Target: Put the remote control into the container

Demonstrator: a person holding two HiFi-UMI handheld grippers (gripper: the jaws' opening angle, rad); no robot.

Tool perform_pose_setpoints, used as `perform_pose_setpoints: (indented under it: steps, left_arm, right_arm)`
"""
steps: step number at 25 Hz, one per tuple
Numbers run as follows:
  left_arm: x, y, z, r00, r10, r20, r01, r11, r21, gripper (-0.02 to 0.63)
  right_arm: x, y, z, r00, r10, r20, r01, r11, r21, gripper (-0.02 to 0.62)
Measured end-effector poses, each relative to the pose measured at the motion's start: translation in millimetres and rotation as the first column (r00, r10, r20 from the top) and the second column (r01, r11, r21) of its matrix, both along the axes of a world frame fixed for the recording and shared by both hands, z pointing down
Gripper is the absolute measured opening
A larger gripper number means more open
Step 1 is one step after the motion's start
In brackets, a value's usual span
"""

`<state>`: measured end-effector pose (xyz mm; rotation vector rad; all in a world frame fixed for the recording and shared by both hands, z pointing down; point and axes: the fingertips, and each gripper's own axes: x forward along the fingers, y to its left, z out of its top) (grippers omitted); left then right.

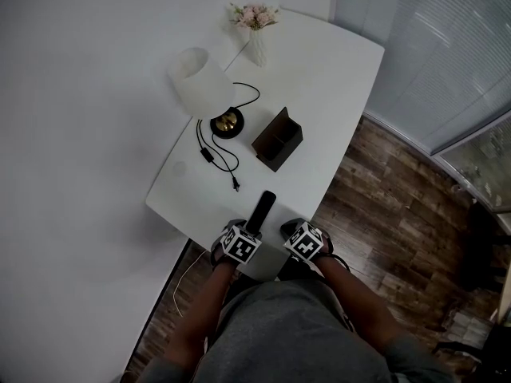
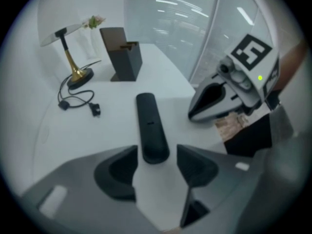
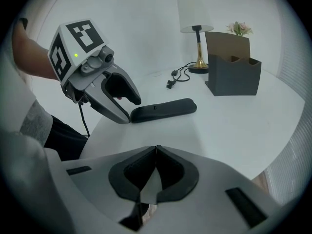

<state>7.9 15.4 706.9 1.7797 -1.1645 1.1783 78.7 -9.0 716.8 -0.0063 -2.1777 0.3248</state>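
A long black remote control point(image 1: 262, 210) lies flat near the front edge of the white table point(image 1: 335, 78), pointing toward a dark open-topped container point(image 1: 278, 140) that stands upright further back. My left gripper point(image 1: 238, 231) is open at the remote's near end. In the left gripper view the rounded end of the remote point(image 2: 150, 128) sits between the spread jaws of the left gripper point(image 2: 157, 157), and the pads do not touch it. Beside it on the right, my right gripper point(image 1: 301, 234) is shut and empty; in its own view the right gripper point(image 3: 156, 152) shows the jaws meeting over bare table.
Left of the container stand a white-shaded lamp point(image 1: 204, 86) with a brass base and its black cord and plug point(image 1: 219, 156). A white vase of flowers point(image 1: 255, 30) is at the far end. Wood floor point(image 1: 399, 214) lies to the right of the table's edge.
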Motion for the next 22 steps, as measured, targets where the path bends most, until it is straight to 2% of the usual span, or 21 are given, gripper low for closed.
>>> perform_pose_setpoints:
  steps: [4,13,22]
  left_arm:
    - [-1,-6,14,0.997,0.026,0.068,-0.025,1.000,-0.005,0.247]
    - [6,-15,20,0.998,0.006,0.067,-0.003,0.999,-0.046,0.252]
    - [4,-18,22,1.000,-0.007,0.026,0.009,0.996,-0.087,0.267]
  right_arm:
    - [1,0,-1,1.000,-0.013,0.009,0.013,1.000,0.007,0.017]
    - [0,2,2,0.999,-0.031,0.008,0.031,0.999,0.006,0.017]
    - [1,0,1,0.999,-0.033,0.012,0.033,0.999,-0.002,0.017]
